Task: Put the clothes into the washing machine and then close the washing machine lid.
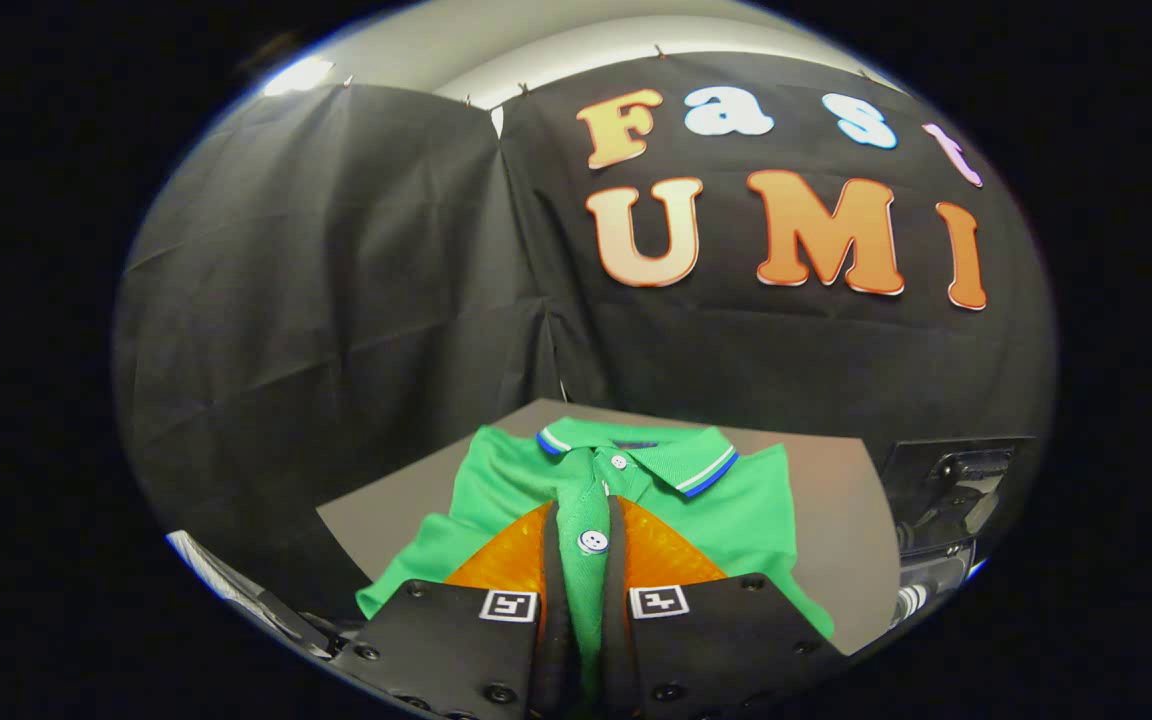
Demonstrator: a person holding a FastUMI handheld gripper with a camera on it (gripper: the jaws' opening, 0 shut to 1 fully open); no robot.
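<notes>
Shirt: green polo [736, 510], folded flat on the grey table [836, 520], collar away from the gripper.
Gripper [583, 515]: fingers nearly together, pinching the button placket between them.
Button [592, 541]: between the fingers.

Readable text: none on any object in the scene.
Left marker [508, 605]: square black-and-white coded patch on the left side of the gripper [582, 506]; a pattern, not letters or numbers.
Right marker [658, 601]: matching coded patch on the right side, with a different pattern.
Gripper fingers: nearly together over the button strip of the polo shirt [736, 510]; whether they press it cannot be told.
Collar tag [641, 443]: dark strip inside the shirt's far collar, too small to read.
</notes>
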